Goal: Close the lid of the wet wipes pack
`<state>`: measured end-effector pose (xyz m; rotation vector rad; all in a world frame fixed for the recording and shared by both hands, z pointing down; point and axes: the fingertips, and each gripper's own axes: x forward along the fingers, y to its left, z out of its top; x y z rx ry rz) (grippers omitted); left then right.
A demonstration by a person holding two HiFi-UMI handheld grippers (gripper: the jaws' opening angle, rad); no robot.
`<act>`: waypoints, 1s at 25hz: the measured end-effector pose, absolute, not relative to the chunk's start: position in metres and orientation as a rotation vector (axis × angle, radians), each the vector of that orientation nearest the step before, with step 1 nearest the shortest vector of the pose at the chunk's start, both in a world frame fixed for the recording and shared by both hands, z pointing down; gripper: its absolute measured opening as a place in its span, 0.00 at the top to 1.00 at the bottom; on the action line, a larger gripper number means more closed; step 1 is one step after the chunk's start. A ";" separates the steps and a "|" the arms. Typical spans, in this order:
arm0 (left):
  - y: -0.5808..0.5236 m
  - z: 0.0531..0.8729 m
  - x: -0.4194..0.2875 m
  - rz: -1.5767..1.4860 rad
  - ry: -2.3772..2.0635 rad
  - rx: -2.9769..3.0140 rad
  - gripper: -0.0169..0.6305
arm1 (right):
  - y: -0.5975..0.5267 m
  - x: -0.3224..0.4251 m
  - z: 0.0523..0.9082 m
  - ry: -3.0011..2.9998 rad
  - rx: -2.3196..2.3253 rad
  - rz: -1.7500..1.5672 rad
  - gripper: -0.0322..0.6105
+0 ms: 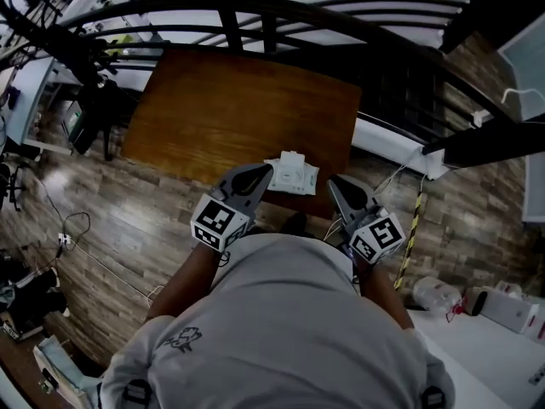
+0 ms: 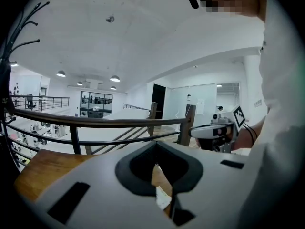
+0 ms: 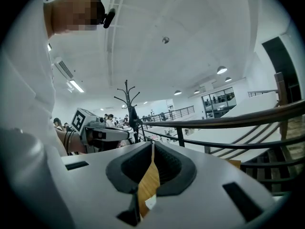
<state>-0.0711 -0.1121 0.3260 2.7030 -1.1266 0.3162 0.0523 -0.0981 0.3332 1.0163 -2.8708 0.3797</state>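
Wooden, brown and wide, the table (image 1: pixel 238 109) is filling the middle of the head view, and the wet wipes pack (image 1: pixel 291 174) is lying on the table's near edge. The left gripper (image 1: pixel 264 171) is pointing in at the table's edge just left of the pack, and the right gripper (image 1: pixel 334 182) is doing the same just right of it; neither is touching the pack. A dark railing (image 1: pixel 255 15) is curving round the table's far side, and a plastic bottle (image 1: pixel 434 295) is lying well off the table, to the right.

In the left gripper view, the left gripper (image 2: pixel 156 165) is keeping its jaws pressed together on nothing. Its pale body is hiding most of the table (image 2: pixel 43 168); a sliver of the white pack (image 2: pixel 163 198) is showing through the slit. The right gripper (image 2: pixel 217 130) is hanging at the table's right, before the railing (image 2: pixel 95 123).

In the right gripper view, the right gripper (image 3: pixel 152 144) is likewise clenching its jaws with nothing between them. Table wood (image 3: pixel 148 185) and a white scrap of the pack (image 3: pixel 150 202) are peeping through the slit. The left gripper (image 3: pixel 107 133) is showing to the left, with a coat stand (image 3: pixel 127 101) rising behind it beyond the table.
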 end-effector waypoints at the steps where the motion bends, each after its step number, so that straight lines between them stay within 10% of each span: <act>1: -0.115 0.328 -0.067 0.318 -1.138 2.694 0.95 | -0.101 0.056 0.334 -2.874 1.005 0.377 0.89; 25: -0.152 0.414 -0.042 0.464 -1.128 2.515 0.95 | -0.145 0.082 0.407 -2.826 0.906 0.598 0.89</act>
